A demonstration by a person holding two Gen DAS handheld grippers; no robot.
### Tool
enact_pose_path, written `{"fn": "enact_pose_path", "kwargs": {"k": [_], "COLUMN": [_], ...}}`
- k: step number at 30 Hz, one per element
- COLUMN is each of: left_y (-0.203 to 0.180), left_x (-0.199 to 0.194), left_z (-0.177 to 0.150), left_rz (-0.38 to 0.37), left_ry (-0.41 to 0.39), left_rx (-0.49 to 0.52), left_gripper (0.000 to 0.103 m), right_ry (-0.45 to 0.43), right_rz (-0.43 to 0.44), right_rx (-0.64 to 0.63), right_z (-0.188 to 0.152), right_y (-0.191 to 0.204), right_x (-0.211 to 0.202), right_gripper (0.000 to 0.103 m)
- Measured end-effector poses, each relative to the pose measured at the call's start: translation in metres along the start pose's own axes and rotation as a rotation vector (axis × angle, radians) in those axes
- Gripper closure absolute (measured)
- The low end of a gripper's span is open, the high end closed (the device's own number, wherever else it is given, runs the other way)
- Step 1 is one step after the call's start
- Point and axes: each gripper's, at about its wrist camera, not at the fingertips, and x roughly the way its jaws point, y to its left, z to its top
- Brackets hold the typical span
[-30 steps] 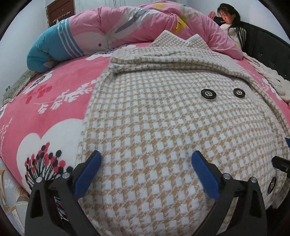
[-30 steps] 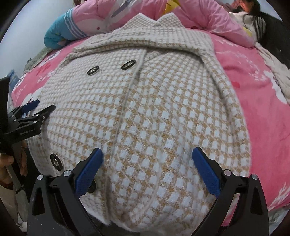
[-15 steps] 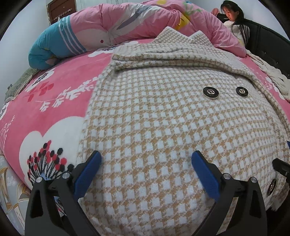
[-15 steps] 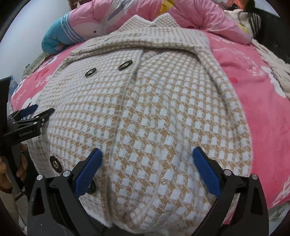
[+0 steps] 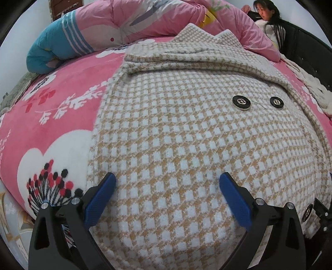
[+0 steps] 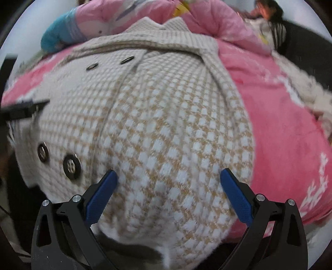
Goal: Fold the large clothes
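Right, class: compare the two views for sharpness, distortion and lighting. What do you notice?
Left wrist view: sharp, the checked coat and its buttons crisp. Right wrist view: smeared by motion blur, buttons soft. Both: fisheye bulge bends the pink bedspread, dark corners; light even, no glare.

The checked coat (image 5: 186, 135) covers most of the pink blanket (image 5: 62, 116); bare blanket lies open left of the coat and again to its right (image 6: 280, 124). Beyond the coat's collar a rolled pink quilt (image 5: 145, 22) blocks the way. Right of the coat, past the open strip, a white throw (image 5: 311, 89) and a seated person (image 5: 267, 18) close that side
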Motion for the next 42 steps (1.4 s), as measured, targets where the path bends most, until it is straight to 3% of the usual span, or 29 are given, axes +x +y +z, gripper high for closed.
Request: {"fn": "enact_pose_path", "kwargs": {"k": [6, 10, 18, 24, 28, 33, 38, 42], "left_y": [0.014, 0.038, 0.055, 0.047, 0.043, 0.039, 0.033, 0.033], "left_x": [-0.043, -0.071, -0.082, -0.075, -0.069, -0.083, -0.085, -0.083], "left_z": [-0.027, -0.068, -0.130, -0.138, -0.124, -0.100, -0.045, 0.019], "left_rz": [0.030, 0.012, -0.073, -0.095, -0.096, -0.082, -0.016, -0.048], "left_ry": [-0.114, -0.145, -0.109, -0.093, -0.079, -0.130, -0.147, -0.194], "left_rx": [0.034, 0.002, -0.104, -0.106, -0.092, -0.038, 0.025, 0.044], "left_gripper": [0.005, 0.005, 0.007, 0.017, 0.019, 0.019, 0.019, 0.019], "right_ry": [-0.006, -0.013, -0.042, -0.063, -0.072, -0.079, -0.128, -0.175], "right_rz": [0.043, 0.045, 0.105, 0.167, 0.144, 0.155, 0.208, 0.212], "right_rx": [0.036, 0.022, 0.077, 0.141, 0.124, 0.128, 0.113, 0.067], "right_z": [0.001, -0.004, -0.007, -0.007, -0.006, 0.008, 0.049, 0.094], "right_y": [-0.007, -0.008, -0.023, -0.040, -0.048, -0.061, -0.070, -0.073], "right_x": [-0.004, -0.010, -0.015, -0.027, -0.036, -0.038, -0.045, -0.049], "right_gripper": [0.008, 0.008, 0.008, 0.008, 0.008, 0.008, 0.008, 0.008]}}
